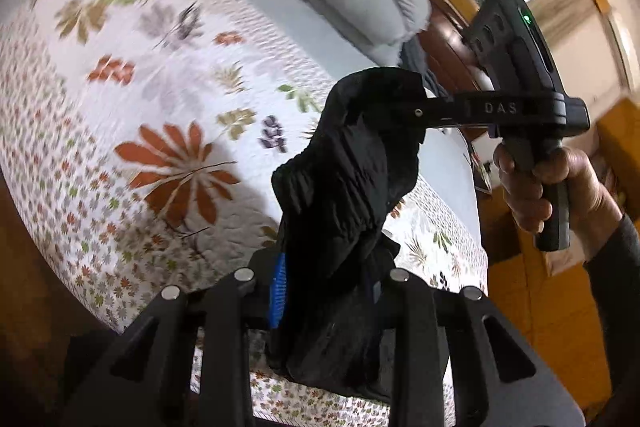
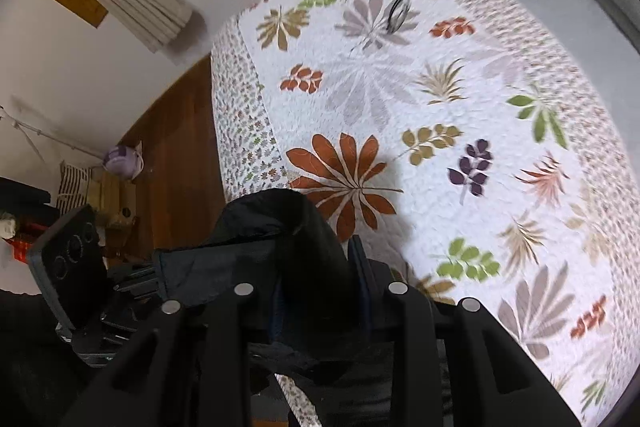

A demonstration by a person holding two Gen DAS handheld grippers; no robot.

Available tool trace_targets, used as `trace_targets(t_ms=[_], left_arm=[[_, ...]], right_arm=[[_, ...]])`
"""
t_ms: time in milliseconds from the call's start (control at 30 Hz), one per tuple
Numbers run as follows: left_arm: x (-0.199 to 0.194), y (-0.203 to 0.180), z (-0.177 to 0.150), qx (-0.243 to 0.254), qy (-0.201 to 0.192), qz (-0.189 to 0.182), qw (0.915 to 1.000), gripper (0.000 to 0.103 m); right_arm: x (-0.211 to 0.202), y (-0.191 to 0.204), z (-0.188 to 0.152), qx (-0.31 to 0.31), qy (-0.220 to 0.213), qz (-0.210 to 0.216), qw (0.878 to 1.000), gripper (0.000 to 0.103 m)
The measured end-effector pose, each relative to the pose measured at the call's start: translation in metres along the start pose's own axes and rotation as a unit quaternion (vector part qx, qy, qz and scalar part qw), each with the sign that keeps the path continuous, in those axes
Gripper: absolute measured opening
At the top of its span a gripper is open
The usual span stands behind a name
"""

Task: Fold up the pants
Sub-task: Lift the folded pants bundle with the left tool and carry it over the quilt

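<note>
- Left gripper (image 1: 326, 281) and right gripper (image 1: 400, 115): both clamped on black pants (image 1: 344, 187).
- Pants bunched between the 2, hanging above the bed's (image 1: 168, 75) near edge.

Black pants (image 1: 344, 195) bunch over the left gripper (image 1: 326, 287), hiding its fingertips; the right gripper (image 2: 320, 291) is buried likewise. Quilt (image 1: 168, 107) blurred, lower pants cut off below.

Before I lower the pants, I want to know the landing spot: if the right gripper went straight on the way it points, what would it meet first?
Past the black pants it grips, the right gripper would probably first meet the floral quilt, around its big orange leaf print. Depth is unclear.
</note>
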State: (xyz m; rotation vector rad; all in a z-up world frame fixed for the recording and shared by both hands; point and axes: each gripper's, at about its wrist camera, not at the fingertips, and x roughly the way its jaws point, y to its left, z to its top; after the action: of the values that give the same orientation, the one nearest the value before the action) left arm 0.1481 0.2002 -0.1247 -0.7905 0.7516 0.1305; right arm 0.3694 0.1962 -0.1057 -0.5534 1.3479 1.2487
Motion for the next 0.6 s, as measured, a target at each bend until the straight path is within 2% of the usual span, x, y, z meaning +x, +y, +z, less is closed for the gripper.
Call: trace_targets(t_ms=[200, 600], left_arm=[[-0.007, -0.047, -0.006, 0.052, -0.005, 0.001, 0.9986, 0.027], [-0.017, -0.109, -0.028, 0.139, -0.007, 0.004, 0.9903, 0.026]], right_arm=[[-0.052, 0.0, -0.038, 0.014, -0.042, -0.013, 0.999, 0.029], [-0.103, -0.005, -0.099, 0.044, -0.096, -0.029, 0.994, 0.029]])
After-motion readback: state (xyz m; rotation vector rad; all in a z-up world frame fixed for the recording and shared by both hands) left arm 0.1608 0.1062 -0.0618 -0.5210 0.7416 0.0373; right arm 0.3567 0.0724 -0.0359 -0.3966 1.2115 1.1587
